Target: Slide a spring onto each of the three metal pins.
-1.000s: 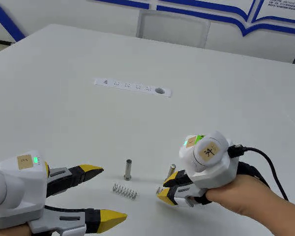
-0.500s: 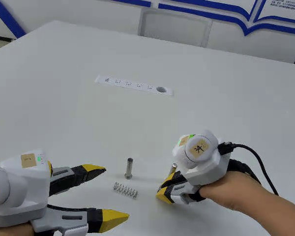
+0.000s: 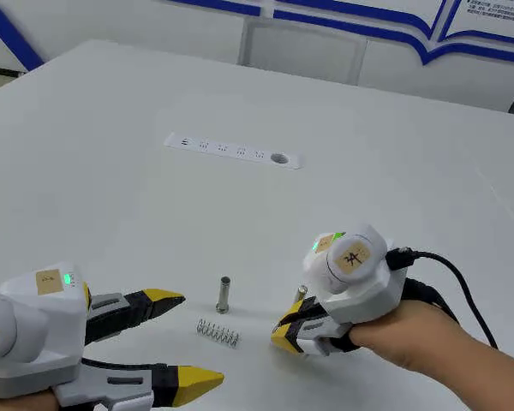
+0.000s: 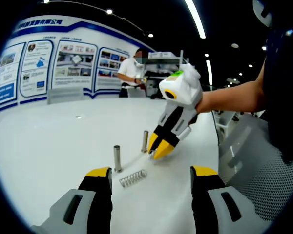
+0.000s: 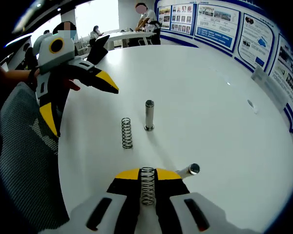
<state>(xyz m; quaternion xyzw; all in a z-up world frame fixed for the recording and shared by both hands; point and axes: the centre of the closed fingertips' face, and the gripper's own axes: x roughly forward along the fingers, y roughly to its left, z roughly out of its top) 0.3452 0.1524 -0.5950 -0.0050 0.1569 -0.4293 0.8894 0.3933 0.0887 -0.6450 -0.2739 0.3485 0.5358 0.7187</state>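
Observation:
One metal pin stands upright on the white table. A loose spring lies just in front of it. A second pin looks tilted, close beside my right gripper. That gripper is shut on another spring, which sticks out between its yellow tips. My left gripper is open at the lower left, a short way from the loose spring, holding nothing.
A white power strip lies flat further back on the table. A black cable trails from the right gripper. A chair back stands beyond the far edge. People stand far behind in both gripper views.
The right gripper has rolled a little and edged left and down beside the tilted pin, spring still in its jaws. The left gripper, upright pin and loose spring have not moved.

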